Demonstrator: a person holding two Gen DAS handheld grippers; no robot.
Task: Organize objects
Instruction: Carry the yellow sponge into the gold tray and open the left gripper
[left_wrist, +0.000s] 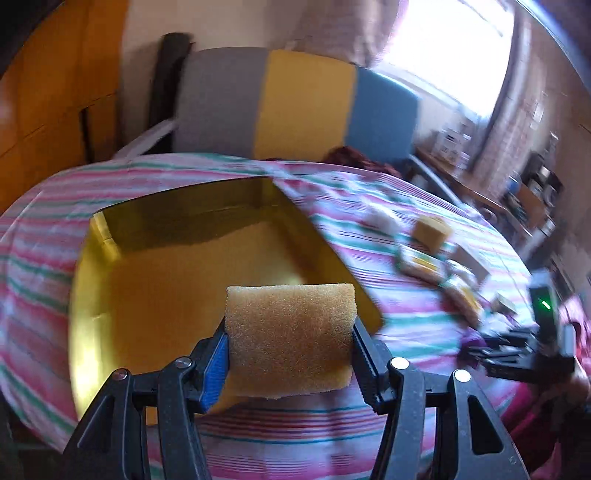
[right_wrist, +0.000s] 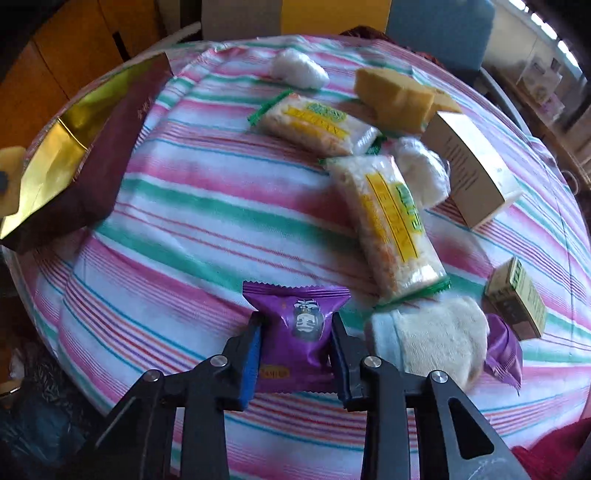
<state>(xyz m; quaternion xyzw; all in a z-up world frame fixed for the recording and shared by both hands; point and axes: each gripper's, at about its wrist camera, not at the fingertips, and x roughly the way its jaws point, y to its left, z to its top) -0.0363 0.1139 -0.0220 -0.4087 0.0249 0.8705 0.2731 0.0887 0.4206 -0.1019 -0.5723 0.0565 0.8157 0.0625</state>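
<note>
Striped cloth (right_wrist: 192, 206) in pink, green and white covers the tabletop, and behind it stands a chair back (left_wrist: 299, 107) in grey, yellow and blue panels, with a bright window beyond.

On the cloth lies an open box (left_wrist: 155, 295) with a shiny gold lining and dark maroon outer walls. The left gripper (left_wrist: 290, 354) pinches a tan sponge (left_wrist: 290, 336) between its pads; the sponge hangs over the box's near right corner, partly above the gold floor.

Taking the box as landmark, everything else lies to its right across the cloth. Nearest the camera, the right gripper (right_wrist: 297, 354) has its pads pressed against both sides of a purple snack packet (right_wrist: 299, 332), which sits on the cloth. Just right of that packet lies a pale fuzzy pad (right_wrist: 436, 336), and a second purple wrapper (right_wrist: 504, 350) shows from behind it. Further from the camera, two clear rice-cracker packets (right_wrist: 391, 225) with yellow and green labels lie close together, one overlapping the other's end. A white fluffy bundle (right_wrist: 424, 170) touches the nearer cracker packet. Beyond them rests a yellow sponge block (right_wrist: 395, 99), with a white carton (right_wrist: 472, 170) beside it and a small green-printed carton (right_wrist: 517, 295) further right. Another white fluffy bundle (right_wrist: 299, 70) lies at the far side, between the box and the yellow sponge block.
</note>
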